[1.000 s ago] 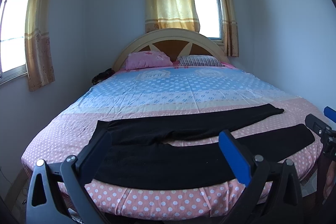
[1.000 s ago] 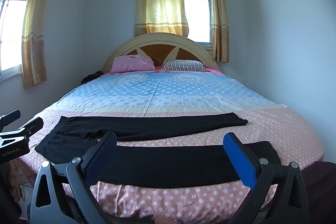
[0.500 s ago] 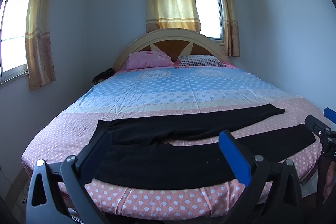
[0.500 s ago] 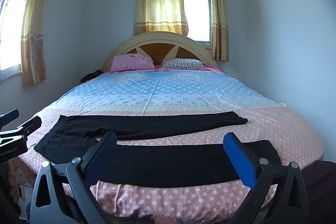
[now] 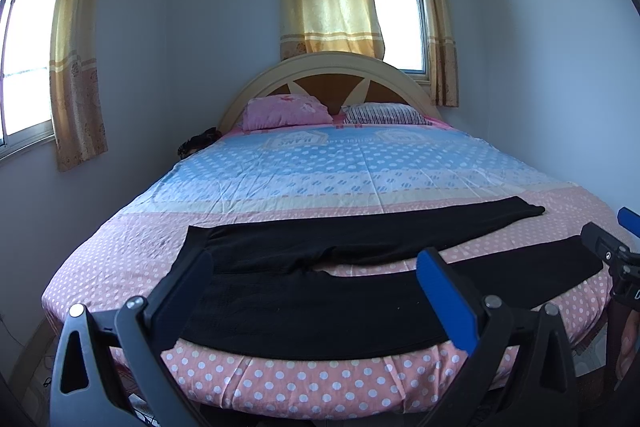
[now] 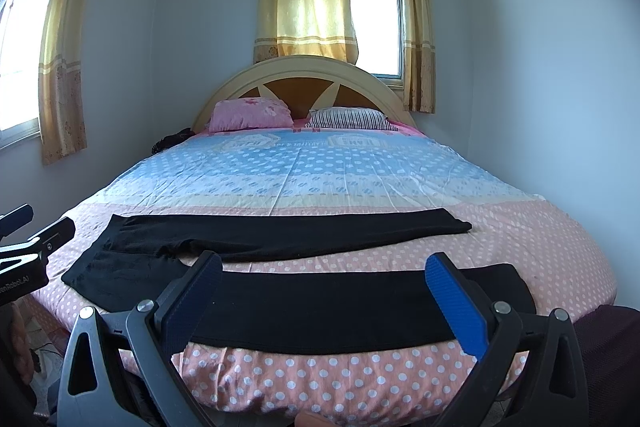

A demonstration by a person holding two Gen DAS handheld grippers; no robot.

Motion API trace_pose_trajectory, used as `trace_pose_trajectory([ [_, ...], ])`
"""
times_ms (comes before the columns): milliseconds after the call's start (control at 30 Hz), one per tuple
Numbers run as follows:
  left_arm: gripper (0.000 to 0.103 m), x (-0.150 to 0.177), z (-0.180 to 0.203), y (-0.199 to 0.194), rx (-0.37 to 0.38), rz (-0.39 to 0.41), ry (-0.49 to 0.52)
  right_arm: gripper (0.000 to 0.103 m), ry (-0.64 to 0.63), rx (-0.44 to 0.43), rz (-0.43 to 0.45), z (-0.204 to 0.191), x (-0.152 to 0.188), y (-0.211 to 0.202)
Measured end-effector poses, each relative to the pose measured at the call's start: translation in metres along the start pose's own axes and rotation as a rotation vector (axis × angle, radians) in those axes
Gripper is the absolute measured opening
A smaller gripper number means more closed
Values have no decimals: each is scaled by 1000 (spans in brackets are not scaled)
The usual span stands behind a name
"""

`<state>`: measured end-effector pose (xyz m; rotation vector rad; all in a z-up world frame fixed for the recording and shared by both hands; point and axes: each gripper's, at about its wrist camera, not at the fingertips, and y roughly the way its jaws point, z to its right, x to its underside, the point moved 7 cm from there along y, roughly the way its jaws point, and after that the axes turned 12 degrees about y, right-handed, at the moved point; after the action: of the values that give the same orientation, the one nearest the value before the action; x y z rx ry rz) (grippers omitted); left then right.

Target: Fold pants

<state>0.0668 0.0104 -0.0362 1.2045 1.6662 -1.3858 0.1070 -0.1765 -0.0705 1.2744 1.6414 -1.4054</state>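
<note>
Black pants [image 5: 320,291] lie flat across the foot of the bed, waist at the left, both legs running to the right with a gap between them. They also show in the right wrist view [image 6: 320,291]. My left gripper [image 5: 316,291] is open and empty, held off the bed's foot edge in front of the waist and near leg. My right gripper [image 6: 324,295] is open and empty, in front of the near leg. The left gripper also shows at the left edge of the right wrist view [image 6: 28,243], and the right gripper at the right edge of the left wrist view [image 5: 616,243].
The bed [image 5: 320,379] has a pink dotted and blue sheet, with a pink pillow [image 5: 284,111] and a striped pillow [image 5: 384,114] at the arched headboard. A dark item [image 5: 198,143] lies at the bed's far left edge. Walls close in on both sides.
</note>
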Motion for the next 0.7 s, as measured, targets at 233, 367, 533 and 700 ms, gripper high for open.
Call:
trace_pose_trajectory([
  [233, 103, 1, 1, 1, 1, -1, 0, 102, -3, 0, -3, 0, 1, 2],
  [367, 103, 1, 4, 1, 7, 1, -2, 102, -4, -1, -10, 0, 3, 4],
  [533, 103, 3, 4, 2, 14, -2, 3, 102, -5, 0, -12, 0, 3, 5],
  [700, 103, 3, 9, 3, 16, -8, 8, 102, -6, 5, -16, 0, 5, 8],
])
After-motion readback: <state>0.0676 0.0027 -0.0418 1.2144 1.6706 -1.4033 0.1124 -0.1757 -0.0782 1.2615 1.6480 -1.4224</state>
